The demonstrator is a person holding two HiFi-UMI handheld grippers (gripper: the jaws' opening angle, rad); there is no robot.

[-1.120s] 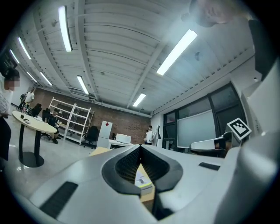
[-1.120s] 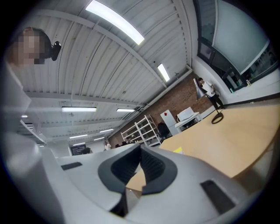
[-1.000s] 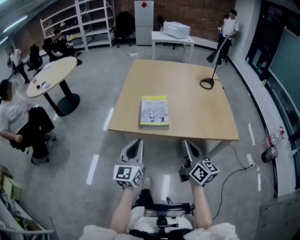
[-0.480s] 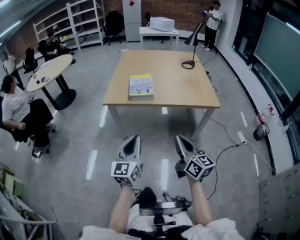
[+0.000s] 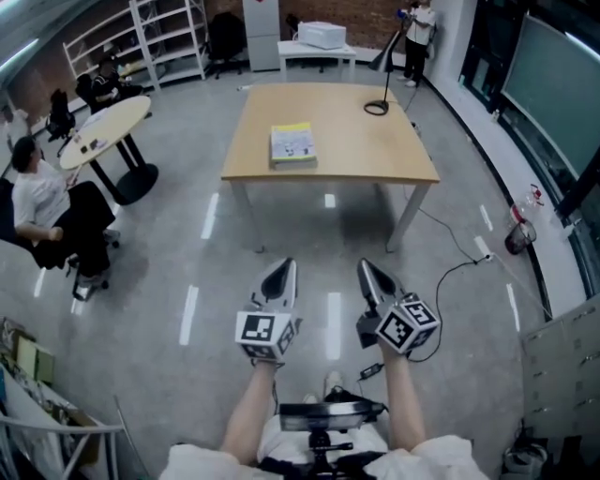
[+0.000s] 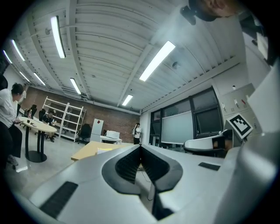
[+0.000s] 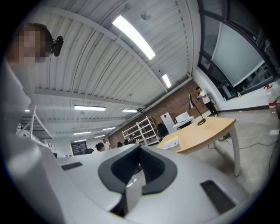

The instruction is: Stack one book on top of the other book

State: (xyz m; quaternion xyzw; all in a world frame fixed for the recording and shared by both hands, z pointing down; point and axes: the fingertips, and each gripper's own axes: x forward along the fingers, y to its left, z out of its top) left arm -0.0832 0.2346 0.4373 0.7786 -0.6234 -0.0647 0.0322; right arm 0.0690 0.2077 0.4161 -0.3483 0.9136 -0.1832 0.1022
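A stack of books with a yellow-and-white cover (image 5: 293,144) lies on the wooden table (image 5: 356,155), far ahead of me across the floor; it also shows small in the right gripper view as the books (image 7: 170,142). My left gripper (image 5: 281,278) and right gripper (image 5: 367,277) hang side by side over the grey floor, well short of the table. Both are shut with nothing between their jaws. In the left gripper view the left gripper (image 6: 140,146) points level at the table (image 6: 89,151); the right gripper (image 7: 140,151) does the same.
A black desk lamp (image 5: 382,80) stands at the table's far right. A round table (image 5: 98,131) with seated people (image 5: 47,211) is at the left. Shelves (image 5: 169,37), a white table with a printer (image 5: 322,36), a standing person (image 5: 417,23) and a floor cable (image 5: 450,281) are around.
Both grippers and I have backed away from the table: it was just beyond the jaws a second ago and now sits far off across the floor. Both stayed shut.
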